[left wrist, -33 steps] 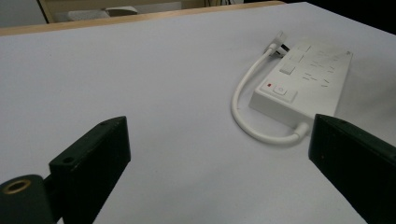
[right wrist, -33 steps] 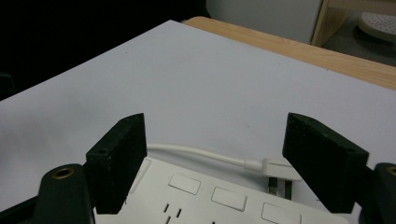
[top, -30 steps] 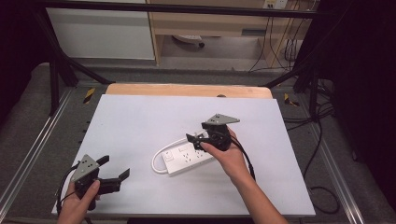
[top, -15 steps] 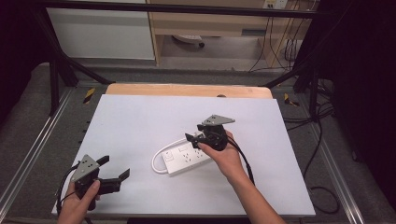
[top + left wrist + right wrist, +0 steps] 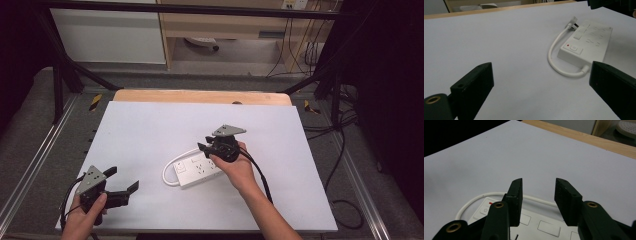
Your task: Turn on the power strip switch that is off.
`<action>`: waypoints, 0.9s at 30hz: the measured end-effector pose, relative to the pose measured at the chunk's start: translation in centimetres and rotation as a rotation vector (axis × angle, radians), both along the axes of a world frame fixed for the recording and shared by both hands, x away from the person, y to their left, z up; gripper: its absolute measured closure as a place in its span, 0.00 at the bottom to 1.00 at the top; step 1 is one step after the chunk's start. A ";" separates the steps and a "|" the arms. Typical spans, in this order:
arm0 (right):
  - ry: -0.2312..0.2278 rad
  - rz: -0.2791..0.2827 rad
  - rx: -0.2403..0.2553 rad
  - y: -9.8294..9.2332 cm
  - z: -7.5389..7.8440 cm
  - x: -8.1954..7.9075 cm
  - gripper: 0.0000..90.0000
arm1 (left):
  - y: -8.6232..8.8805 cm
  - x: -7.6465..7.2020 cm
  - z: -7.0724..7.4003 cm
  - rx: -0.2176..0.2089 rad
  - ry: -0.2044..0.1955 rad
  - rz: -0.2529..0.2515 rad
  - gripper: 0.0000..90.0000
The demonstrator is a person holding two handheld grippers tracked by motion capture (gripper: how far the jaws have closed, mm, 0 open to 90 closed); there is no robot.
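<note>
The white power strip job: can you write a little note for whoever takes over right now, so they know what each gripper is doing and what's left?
Left gripper: jaws wide open, holding nothing, resting at the near left of the white table.
Right gripper: over the far end of the power strip, jaws have just been closing; there is a gap between them and nothing is gripped yet.
Power strip: lies flat mid-table, its short cord looped round to the plug at its far side.
Done: right gripper positioned.
Left: probably grip the plug or cord.
</note>
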State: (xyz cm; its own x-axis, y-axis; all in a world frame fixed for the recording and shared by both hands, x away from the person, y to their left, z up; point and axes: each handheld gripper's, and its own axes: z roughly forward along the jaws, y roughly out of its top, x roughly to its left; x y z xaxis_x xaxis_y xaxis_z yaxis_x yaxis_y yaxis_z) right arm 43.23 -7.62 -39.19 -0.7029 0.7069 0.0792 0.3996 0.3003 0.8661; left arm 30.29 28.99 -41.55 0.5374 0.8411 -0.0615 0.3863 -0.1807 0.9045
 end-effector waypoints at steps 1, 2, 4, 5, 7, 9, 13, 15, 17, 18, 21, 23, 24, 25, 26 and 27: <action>-0.001 -0.001 0.000 0.1 -0.1 0.0 0.68 | 0.0 0.0 0.0 0.000 0.000 0.000 0.06; 0.002 0.001 -0.002 0.2 -0.2 0.0 0.68 | 0.0 0.0 0.0 0.000 0.000 0.000 0.06; 0.003 0.004 -0.004 0.3 -0.3 0.0 0.70 | 0.0 0.0 0.0 0.000 0.000 0.000 0.06; 0.004 0.008 -0.003 0.4 -0.4 0.0 0.72 | 0.0 0.0 0.0 -0.001 0.001 -0.001 0.06; 0.006 0.016 -0.009 0.6 -0.7 0.0 0.73 | 0.0 0.0 0.0 -0.002 0.001 -0.001 0.06; 0.003 0.024 -0.014 0.8 -0.8 0.0 0.75 | 0.0 0.0 0.0 -0.001 -0.001 0.000 0.06; 0.001 0.030 -0.010 1.0 -1.1 -0.1 0.79 | 0.0 0.0 0.0 -0.002 0.000 -0.001 0.06; -0.001 0.033 -0.009 1.1 -1.2 -0.1 0.82 | 0.0 0.0 0.0 -0.002 -0.001 -0.003 0.06; -0.008 0.036 -0.016 1.2 -1.3 -0.2 0.84 | 0.0 0.0 0.0 -0.002 0.000 -0.004 0.06; -0.007 0.038 -0.019 1.3 -1.4 -0.2 0.85 | 0.0 0.0 0.0 -0.002 0.000 -0.003 0.06; -0.012 0.043 -0.019 1.5 -1.6 -0.3 0.87 | 0.0 0.0 0.0 -0.002 0.000 -0.002 0.06; -0.016 0.042 -0.011 1.6 -1.9 -0.4 0.89 | 0.0 0.0 0.0 -0.001 -0.001 -0.003 0.06; -0.016 0.043 -0.008 1.6 -2.0 -0.4 0.90 | 0.0 0.0 0.0 -0.002 0.000 -0.002 0.06; -0.012 0.044 -0.009 1.6 -2.2 -0.4 0.91 | 0.0 0.0 0.0 -0.001 0.000 -0.003 0.06; -0.012 0.044 -0.012 1.6 -2.3 -0.4 0.91 | 0.0 0.0 0.0 -0.001 0.000 -0.003 0.06; -0.009 0.043 -0.015 1.6 -2.5 -0.4 0.92 | 0.0 0.0 0.0 -0.001 0.000 -0.003 0.06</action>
State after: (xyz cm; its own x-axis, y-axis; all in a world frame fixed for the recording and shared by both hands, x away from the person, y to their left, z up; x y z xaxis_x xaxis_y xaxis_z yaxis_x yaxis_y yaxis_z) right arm 42.81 -6.01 -41.68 -0.7335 0.6769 0.0625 0.3785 0.3303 0.8647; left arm 30.29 29.00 -41.53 0.5398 0.8395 -0.0624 0.3855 -0.1807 0.9049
